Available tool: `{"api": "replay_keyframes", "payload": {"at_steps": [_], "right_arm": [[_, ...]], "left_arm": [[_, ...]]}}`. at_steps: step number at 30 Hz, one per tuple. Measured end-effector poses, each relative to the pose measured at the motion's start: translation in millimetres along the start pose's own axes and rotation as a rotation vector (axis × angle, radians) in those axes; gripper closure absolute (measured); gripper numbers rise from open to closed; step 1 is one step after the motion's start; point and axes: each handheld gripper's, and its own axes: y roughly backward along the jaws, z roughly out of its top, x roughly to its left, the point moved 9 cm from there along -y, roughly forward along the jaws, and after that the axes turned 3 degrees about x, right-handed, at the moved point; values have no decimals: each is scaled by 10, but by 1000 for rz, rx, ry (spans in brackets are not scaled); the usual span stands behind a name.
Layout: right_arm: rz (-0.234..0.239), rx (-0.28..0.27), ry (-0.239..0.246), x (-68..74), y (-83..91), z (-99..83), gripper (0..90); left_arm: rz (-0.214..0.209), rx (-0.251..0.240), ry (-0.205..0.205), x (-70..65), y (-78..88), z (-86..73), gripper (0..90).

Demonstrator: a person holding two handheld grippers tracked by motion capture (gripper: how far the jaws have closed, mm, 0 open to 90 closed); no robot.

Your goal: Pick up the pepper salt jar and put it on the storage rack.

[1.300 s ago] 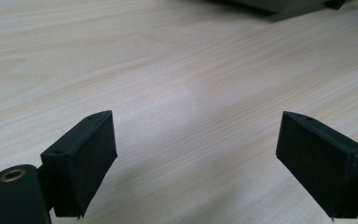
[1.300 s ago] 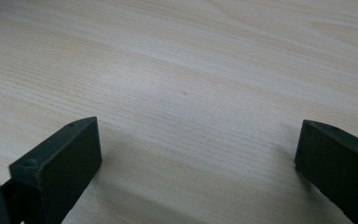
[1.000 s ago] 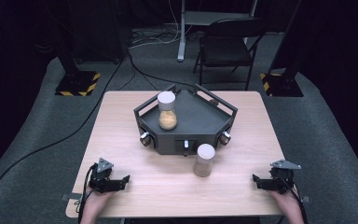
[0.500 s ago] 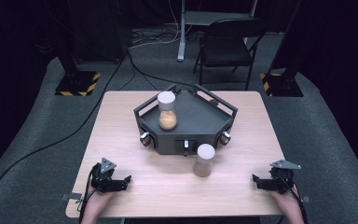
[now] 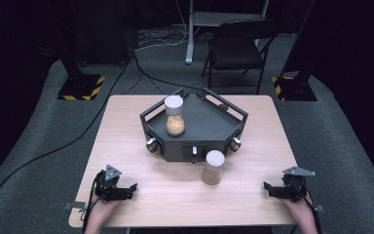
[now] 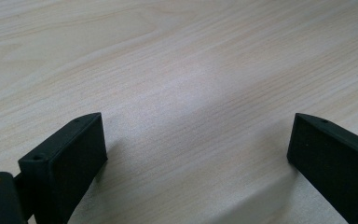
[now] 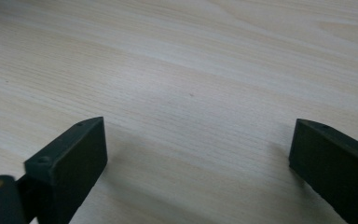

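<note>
A dark angular tray (image 5: 209,127) with knobs on its front stands at the middle of the wooden table (image 5: 126,141). Inside it a clear jar (image 5: 174,115) with a white lid and tan contents stands upright at the left. A second jar (image 5: 213,167) with a pale lid stands on the table just in front of the tray. My left gripper (image 5: 130,190) rests near the front left edge, open, with bare wood between its jaws (image 6: 196,149). My right gripper (image 5: 268,188) rests near the front right edge, open too, with nothing between its jaws (image 7: 198,149).
A folding chair (image 5: 236,48) stands beyond the table's far edge. Two stand bases with yellow and black stripes (image 5: 80,87) (image 5: 292,87) sit on the grey floor at either side. A black cable (image 5: 39,156) runs across the floor at the left.
My left gripper has slid a little to the right along the front edge. The right gripper and both jars have stayed put.
</note>
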Motion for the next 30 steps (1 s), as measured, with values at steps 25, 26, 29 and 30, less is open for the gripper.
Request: {"api": "replay_keyframes", "payload": {"at_steps": [25, 26, 29, 30], "right_arm": [[189, -184, 57, 446, 423, 391, 124], [193, -188, 63, 474, 426, 413, 124], [209, -198, 76, 547, 428, 470, 121], [217, -202, 81, 578, 421, 496, 120]], "left_arm": [[-1, 0, 0, 4, 2, -3, 41], [-1, 0, 0, 4, 2, -3, 41], [-1, 0, -1, 4, 2, -3, 41], [-1, 0, -1, 4, 2, -3, 41]]}}
